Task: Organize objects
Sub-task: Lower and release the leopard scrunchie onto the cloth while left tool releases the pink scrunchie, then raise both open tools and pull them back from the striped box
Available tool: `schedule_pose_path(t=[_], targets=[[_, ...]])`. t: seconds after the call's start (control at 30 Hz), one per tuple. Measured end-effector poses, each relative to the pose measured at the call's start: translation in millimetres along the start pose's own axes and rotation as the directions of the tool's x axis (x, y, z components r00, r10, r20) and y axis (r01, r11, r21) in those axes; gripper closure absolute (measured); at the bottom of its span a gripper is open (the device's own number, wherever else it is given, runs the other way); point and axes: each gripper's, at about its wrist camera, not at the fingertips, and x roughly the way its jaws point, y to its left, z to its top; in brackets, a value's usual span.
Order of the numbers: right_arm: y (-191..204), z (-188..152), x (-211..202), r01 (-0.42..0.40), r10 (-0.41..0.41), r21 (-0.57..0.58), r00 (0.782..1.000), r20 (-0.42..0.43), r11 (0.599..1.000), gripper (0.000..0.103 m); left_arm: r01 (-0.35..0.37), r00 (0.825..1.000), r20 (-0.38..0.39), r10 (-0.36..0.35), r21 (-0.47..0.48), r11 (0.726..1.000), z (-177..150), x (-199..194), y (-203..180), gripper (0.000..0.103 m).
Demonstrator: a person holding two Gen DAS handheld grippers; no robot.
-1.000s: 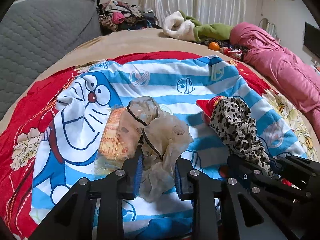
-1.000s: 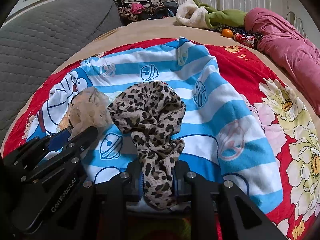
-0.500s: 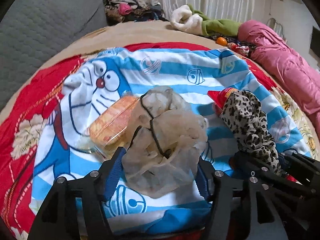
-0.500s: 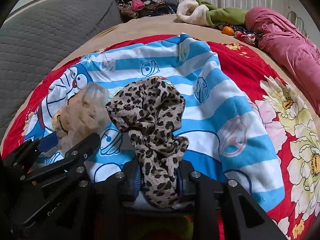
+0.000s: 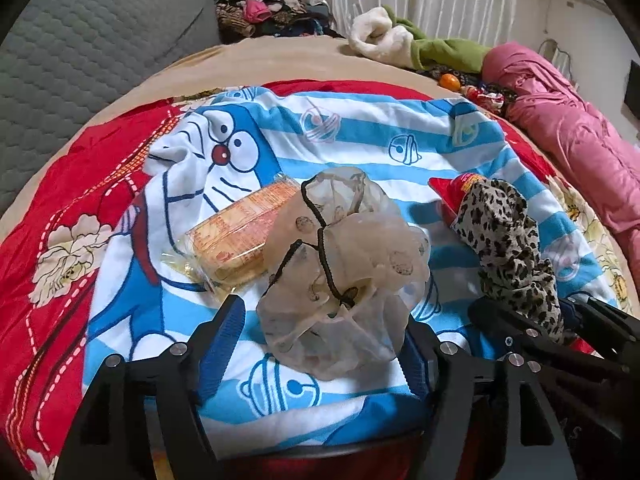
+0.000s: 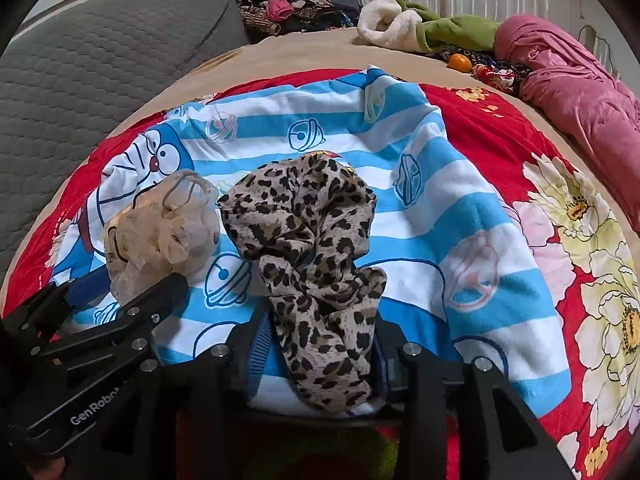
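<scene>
Left wrist: opening left gripper (image 5: 320, 332) straddles sheer scrunchie (image 5: 344, 280), hiding snack packet (image 5: 236, 236) (leopard scrunchie (image 5: 508, 240) beside).

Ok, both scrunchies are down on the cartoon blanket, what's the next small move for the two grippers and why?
Probably draw both grippers straight back. The left gripper jaws are opening, clear of the sheer beige scrunchie, and the right gripper jaws are opening around the leopard scrunchie. Both lie on the blue striped blanket, so backing out should avoid dragging them.
</scene>
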Motion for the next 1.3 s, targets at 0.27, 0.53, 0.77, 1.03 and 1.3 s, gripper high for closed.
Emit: schedule_pose_path(t=[0.27,0.53,0.77,1.03,1.3], targets=[[0,0,-7,0.001,-0.002,0.015,1.000,0.007,1.000,0.042,0.000,1.000,-0.005,0.000,-0.009,1.000,1,-12,7,0.025],[3,0,-17,0.019,-0.019,0.006,1.000,0.010,1.000,0.030,0.010,1.000,-0.022,-0.011,-0.016,1.000,-1,-21,14,0.024],[-2,-4,-26,0.039,-0.039,0.017,0.999,0.018,0.999,0.026,0.016,0.999,-0.041,-0.017,-0.024,1.000,-1,-25,19,0.024],[-6,-8,-33,0.036,-0.037,0.030,0.999,0.019,0.999,0.026,0.039,0.998,-0.044,-0.040,-0.026,0.999,-6,-31,21,0.023],[-13,-11,-44,0.036,-0.037,0.049,0.999,0.033,0.998,0.026,0.076,0.996,-0.041,-0.078,-0.045,0.996,-9,-40,18,0.022]])
